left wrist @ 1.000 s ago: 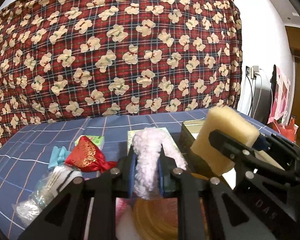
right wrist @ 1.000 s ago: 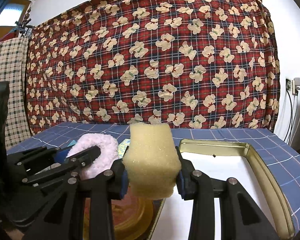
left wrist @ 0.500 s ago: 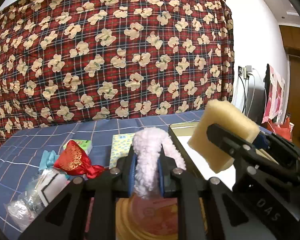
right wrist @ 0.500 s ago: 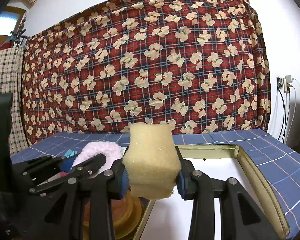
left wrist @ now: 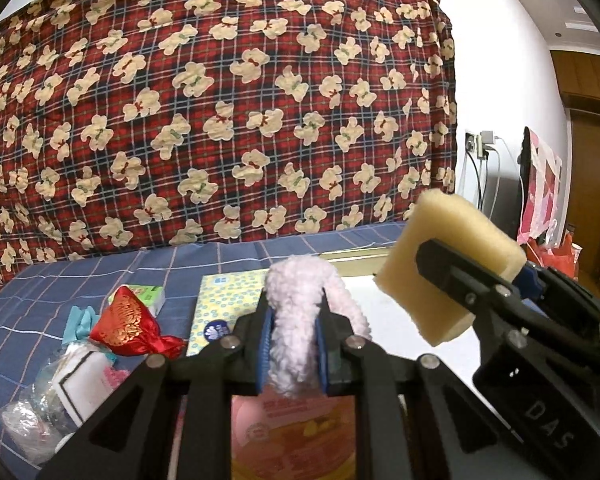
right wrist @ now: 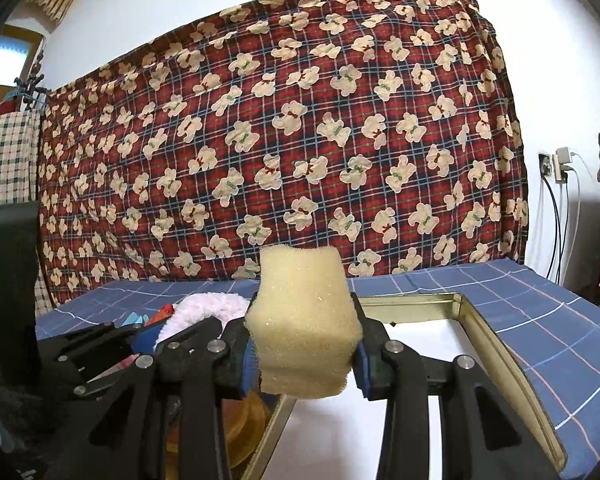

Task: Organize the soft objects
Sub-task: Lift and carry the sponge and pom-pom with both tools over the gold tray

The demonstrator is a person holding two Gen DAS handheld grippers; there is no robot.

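Note:
My left gripper (left wrist: pixel 294 350) is shut on a fluffy pink scrunchie (left wrist: pixel 296 320), held up above the table. My right gripper (right wrist: pixel 306 360) is shut on a yellow sponge block (right wrist: pixel 304 320), held above a gold-rimmed white tray (right wrist: pixel 496 344). In the left wrist view the sponge (left wrist: pixel 444 268) and the right gripper (left wrist: pixel 460 276) are close on the right. In the right wrist view the scrunchie (right wrist: pixel 208 308) and the left gripper (right wrist: pixel 180 340) are close on the left.
On the blue checked tablecloth (left wrist: pixel 48 296) lie a red foil pouch (left wrist: pixel 130 324), a green packet (left wrist: pixel 150 294), a patterned yellow pack (left wrist: pixel 224 304) and a clear bag (left wrist: pixel 52 400). A pink round tin (left wrist: pixel 292 436) sits below my left gripper. A bear-print blanket (left wrist: pixel 220 120) hangs behind.
Both grippers have lifted higher with their loads still held; the table objects sit lower in view and more of the tray shows.

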